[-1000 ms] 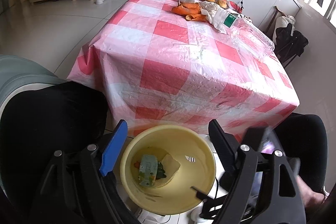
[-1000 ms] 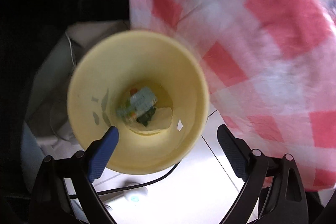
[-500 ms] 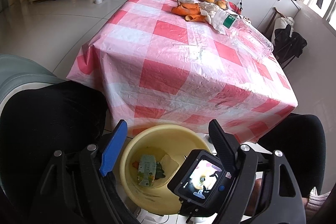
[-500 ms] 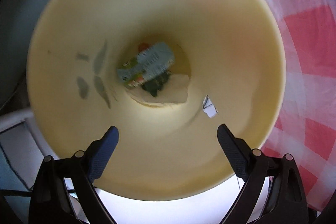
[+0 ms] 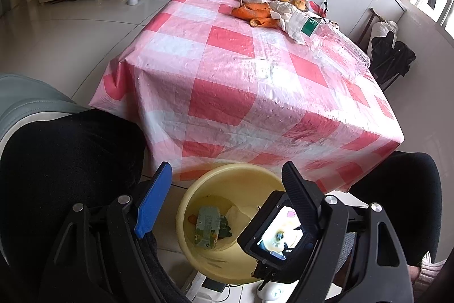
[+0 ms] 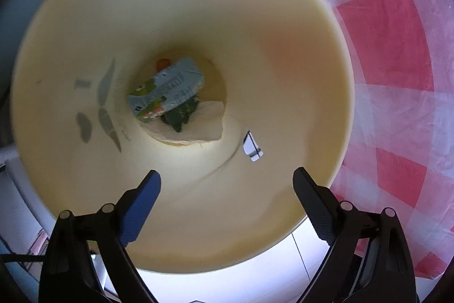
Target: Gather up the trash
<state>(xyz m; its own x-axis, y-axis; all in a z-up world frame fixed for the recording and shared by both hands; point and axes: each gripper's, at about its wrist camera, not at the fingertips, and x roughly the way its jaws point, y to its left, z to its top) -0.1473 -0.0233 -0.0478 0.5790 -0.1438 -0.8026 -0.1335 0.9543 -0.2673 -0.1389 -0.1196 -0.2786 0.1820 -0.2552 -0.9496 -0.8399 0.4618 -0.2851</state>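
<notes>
- One table, under a red-and-white checked plastic cloth, fills most of the left wrist view; the cloth drapes over the near edge and both near corners, and the near half of the top is bare.
- On the floor at the foot of that near edge stands a yellow bucket, its rim partly tucked below the hanging cloth; pale floor tile shows along its near side.
- At the table's far right lies a clear plastic bottle on its side with a green label, its base close to the right edge.
- Next to the bottle's neck sits crumpled white paper, and touching that, orange peels.
- In the bucket's bottom lie a flattened juice carton, a white tissue and a dark green scrap.
- The left tongs hang above the bucket, spread wide, nothing between the fingers.
- The right tongs point straight down into the bucket mouth, likewise wide apart and empty, their tips inside the near rim with open room all round.
</notes>
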